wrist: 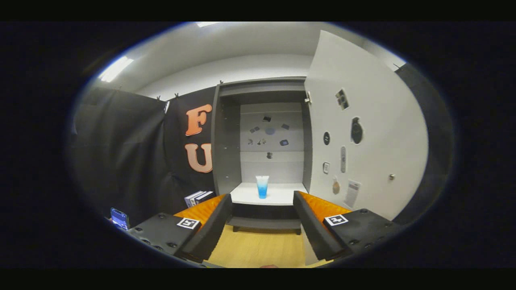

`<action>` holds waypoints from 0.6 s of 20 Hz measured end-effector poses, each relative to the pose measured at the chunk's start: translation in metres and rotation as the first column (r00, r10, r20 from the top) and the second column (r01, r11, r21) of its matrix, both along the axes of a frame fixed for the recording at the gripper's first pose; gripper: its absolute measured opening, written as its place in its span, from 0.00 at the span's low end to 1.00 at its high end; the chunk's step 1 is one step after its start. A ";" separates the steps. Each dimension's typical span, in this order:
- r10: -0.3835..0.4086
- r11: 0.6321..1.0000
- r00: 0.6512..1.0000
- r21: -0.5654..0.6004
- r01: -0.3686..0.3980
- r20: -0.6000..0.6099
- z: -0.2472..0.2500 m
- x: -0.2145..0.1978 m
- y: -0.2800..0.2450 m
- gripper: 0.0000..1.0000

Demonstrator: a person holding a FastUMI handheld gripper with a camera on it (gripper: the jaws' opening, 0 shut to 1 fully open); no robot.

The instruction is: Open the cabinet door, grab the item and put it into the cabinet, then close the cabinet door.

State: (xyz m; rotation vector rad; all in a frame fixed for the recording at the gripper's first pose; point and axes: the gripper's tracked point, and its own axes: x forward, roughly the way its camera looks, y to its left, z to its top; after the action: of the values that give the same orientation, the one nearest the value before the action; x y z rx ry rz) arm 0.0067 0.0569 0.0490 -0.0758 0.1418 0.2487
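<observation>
A phone (119, 218) and stacked books (197, 197) lie left of the cabinet (225, 141). The gripper (262, 225) is spread apart, holding nothing. Beyond its fingers, the cup (262, 186) stands upright on the cabinet's white shelf (282, 195), mouth up, long axis vertical. To the right, the cabinet door (371, 121) hangs open, stickers on it.

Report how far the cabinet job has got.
Done: the cabinet door stands open and the blue cup sits upright on the cabinet shelf. In hand: nothing; the gripper is open and empty, short of the shelf, cup beyond the fingers. Left: closing the door.
</observation>
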 end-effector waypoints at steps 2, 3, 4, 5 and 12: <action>-0.046 0.999 0.999 0.011 0.046 0.005 0.006 -0.022 -0.032 0.97; -0.074 0.997 0.997 0.009 0.074 0.007 0.008 -0.031 -0.049 0.97; -0.098 0.995 0.995 0.004 0.098 0.011 0.013 -0.040 -0.066 0.97; -0.128 0.992 0.992 -0.002 0.128 0.022 0.017 -0.048 -0.083 0.97; -0.333 0.943 0.938 0.032 0.331 0.102 0.050 -0.082 -0.192 0.96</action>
State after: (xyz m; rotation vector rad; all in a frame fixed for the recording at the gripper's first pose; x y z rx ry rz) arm -0.0749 -0.1352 0.0989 -0.0491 0.0454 -0.0926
